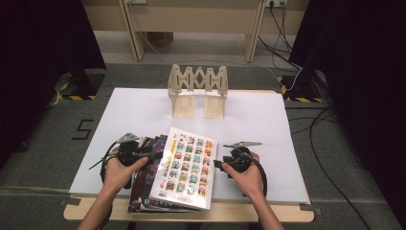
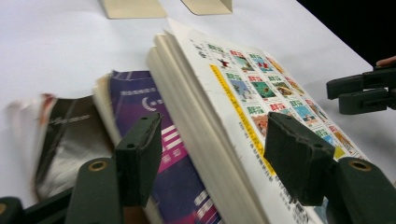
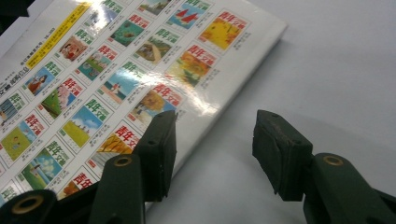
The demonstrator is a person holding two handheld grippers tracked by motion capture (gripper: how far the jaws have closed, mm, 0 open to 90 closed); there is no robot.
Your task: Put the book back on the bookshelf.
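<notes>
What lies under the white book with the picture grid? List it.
Under the white picture-grid book lie a purple-covered book and, further left, a dark-covered book, both fanned out on the white table sheet. Anything beneath its middle is covered.

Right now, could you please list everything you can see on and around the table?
Top book: one, white cover with rows of small coloured pictures, on the stack at the near edge.
Lower books: at least two, purple and dark, under it.
Bookstand: one, pale wood, far side.
Table: one, white top.
Cables: several, black, floor at far right.
Left gripper: one, black, open astride the top book's page edge.
Right gripper: one, black, open at the book's edge.
</notes>
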